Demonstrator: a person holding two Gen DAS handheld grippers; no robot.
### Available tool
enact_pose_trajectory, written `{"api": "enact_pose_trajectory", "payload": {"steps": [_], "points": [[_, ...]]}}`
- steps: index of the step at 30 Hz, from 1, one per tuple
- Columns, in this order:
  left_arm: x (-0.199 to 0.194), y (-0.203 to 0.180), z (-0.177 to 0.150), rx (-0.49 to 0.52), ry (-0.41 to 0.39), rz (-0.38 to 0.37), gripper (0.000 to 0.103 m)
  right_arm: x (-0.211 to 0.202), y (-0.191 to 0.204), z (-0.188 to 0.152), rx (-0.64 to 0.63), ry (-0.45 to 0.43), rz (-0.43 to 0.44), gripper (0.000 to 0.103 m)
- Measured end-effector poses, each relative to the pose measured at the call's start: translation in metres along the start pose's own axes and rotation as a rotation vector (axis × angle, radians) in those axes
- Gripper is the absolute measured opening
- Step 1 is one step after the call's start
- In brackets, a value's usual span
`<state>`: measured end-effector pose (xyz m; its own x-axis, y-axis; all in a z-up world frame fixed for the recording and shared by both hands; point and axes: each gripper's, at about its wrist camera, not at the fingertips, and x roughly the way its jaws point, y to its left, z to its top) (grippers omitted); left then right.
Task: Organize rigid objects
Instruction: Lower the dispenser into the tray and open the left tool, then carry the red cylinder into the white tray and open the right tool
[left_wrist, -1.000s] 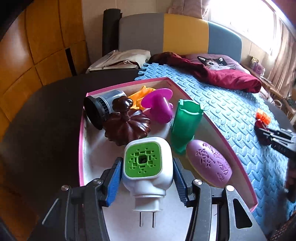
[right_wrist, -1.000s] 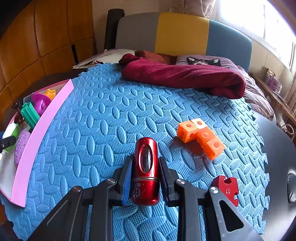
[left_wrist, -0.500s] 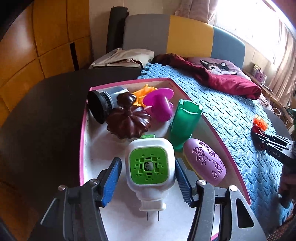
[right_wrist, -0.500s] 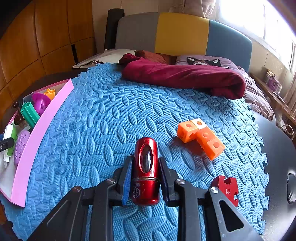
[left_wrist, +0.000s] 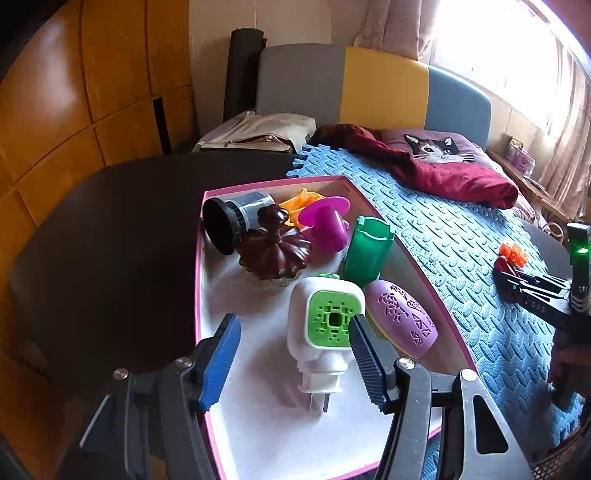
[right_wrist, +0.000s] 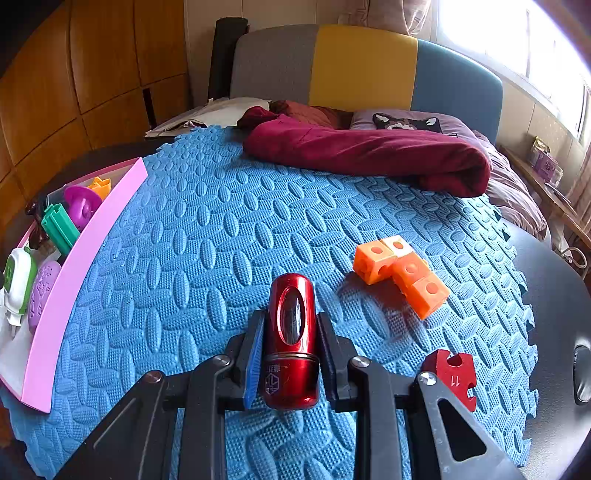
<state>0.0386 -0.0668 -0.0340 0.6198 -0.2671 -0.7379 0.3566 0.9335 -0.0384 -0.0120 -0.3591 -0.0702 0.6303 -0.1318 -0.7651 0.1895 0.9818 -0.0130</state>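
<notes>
A white plug-in device with a green face (left_wrist: 323, 325) lies in the pink-rimmed tray (left_wrist: 198, 295), leaning by a purple oval case (left_wrist: 400, 317). My left gripper (left_wrist: 293, 360) is open around it; the right pad is near it and the left pad stands clear. The tray also holds a brown pumpkin lid (left_wrist: 273, 251), a black-and-grey cylinder (left_wrist: 231, 221), a magenta piece (left_wrist: 327, 221) and a green tube (left_wrist: 365, 249). My right gripper (right_wrist: 291, 354) is shut on a red metal cylinder (right_wrist: 291, 332) just above the blue foam mat (right_wrist: 221, 240).
Orange linked cubes (right_wrist: 400, 271) and a red puzzle-shaped block (right_wrist: 452, 374) lie on the mat right of the right gripper. A dark red garment (right_wrist: 369, 151) lies at the mat's far edge. The tray (right_wrist: 70, 280) sits at the mat's left edge on a dark table.
My left gripper has opened wider and pulled back and left; the white device stays in the tray, now off-centre toward the right pad. The right gripper and red cylinder have not moved.
</notes>
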Motion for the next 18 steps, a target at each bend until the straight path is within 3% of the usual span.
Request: {"api": "enact_pose_trajectory", "payload": {"steps": [18], "points": [[-0.013,0.03,-0.007,-0.072,-0.013,0.028,0.062,-0.001,0.001,0.0,-0.002,0.0,-0.003,0.025]]}}
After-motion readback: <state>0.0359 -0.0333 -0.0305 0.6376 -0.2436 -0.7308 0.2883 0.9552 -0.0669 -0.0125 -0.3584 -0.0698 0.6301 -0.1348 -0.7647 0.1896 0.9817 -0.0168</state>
